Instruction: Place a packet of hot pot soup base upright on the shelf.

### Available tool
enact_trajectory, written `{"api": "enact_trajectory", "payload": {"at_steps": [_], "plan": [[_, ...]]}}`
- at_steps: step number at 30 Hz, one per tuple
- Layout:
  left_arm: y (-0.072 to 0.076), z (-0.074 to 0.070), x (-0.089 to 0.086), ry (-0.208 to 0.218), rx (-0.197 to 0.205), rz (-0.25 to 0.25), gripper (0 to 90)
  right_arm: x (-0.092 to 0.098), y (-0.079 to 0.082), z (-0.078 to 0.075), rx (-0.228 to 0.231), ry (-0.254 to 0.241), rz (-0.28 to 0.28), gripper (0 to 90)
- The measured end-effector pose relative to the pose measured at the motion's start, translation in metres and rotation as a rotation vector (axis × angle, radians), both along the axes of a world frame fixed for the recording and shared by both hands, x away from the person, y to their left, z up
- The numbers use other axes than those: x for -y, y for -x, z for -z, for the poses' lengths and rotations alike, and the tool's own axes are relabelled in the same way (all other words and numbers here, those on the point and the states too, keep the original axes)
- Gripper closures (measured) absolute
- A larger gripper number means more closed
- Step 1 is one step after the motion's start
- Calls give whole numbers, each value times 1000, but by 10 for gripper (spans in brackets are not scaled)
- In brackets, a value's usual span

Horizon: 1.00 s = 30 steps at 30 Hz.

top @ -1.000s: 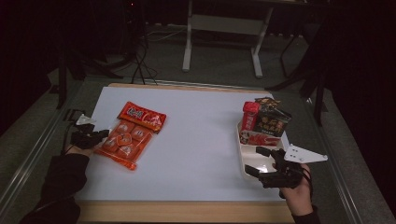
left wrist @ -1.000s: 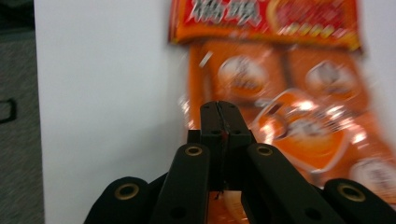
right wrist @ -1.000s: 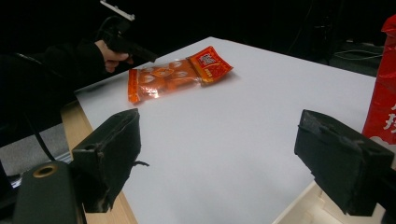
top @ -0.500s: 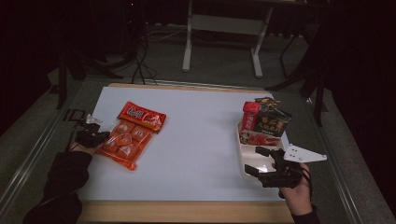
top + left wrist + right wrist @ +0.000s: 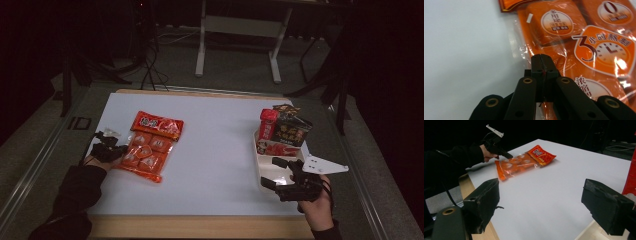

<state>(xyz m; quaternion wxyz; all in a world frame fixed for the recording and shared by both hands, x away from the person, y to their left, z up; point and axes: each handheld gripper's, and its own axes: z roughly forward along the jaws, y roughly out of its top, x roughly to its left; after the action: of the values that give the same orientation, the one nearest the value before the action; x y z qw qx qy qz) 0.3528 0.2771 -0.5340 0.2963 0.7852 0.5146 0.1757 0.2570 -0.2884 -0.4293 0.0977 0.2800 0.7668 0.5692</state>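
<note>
— What's the left gripper [image 5: 541, 60] doing?
— Its jaws are pressed together, nothing between them, tips over the edge of the orange seasoning-block packet [image 5: 584, 50].
— And farther off?
— The right gripper [image 5: 541, 205] stands wide apart, empty, beside the white tray [image 5: 262, 165] of snack packs [image 5: 287, 131], well apart from that packet.

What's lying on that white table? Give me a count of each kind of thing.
Orange snack bag: 1
White tray: 1
Packets standing in the tray: 3, namely a red packet, a dark packet and a red-and-white pack
Hand-held grippers: 2, the left gripper and the right gripper
Total: 7
</note>
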Motion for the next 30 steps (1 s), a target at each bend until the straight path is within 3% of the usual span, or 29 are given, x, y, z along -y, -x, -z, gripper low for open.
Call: {"api": "enact_trajectory", "payload": {"at_steps": [10,16,20,25,30], "plan": [[10,-1,26,42,-21,89,900,0,1,-1,-1,-1,-3,150],[11,-3,32,24,-33,124,900,0,0,0,-6,-2,-5,153],[-1,-4,27,53,-24,64,900,0,0,0,-5,-4,-4,153],[-13,-8,30,43,9,31,900,1,0,1,-7,-2,-4,153],[-26,-9,31,29,15,-3,900,0,-1,2,-10,0,-8,153]]}}
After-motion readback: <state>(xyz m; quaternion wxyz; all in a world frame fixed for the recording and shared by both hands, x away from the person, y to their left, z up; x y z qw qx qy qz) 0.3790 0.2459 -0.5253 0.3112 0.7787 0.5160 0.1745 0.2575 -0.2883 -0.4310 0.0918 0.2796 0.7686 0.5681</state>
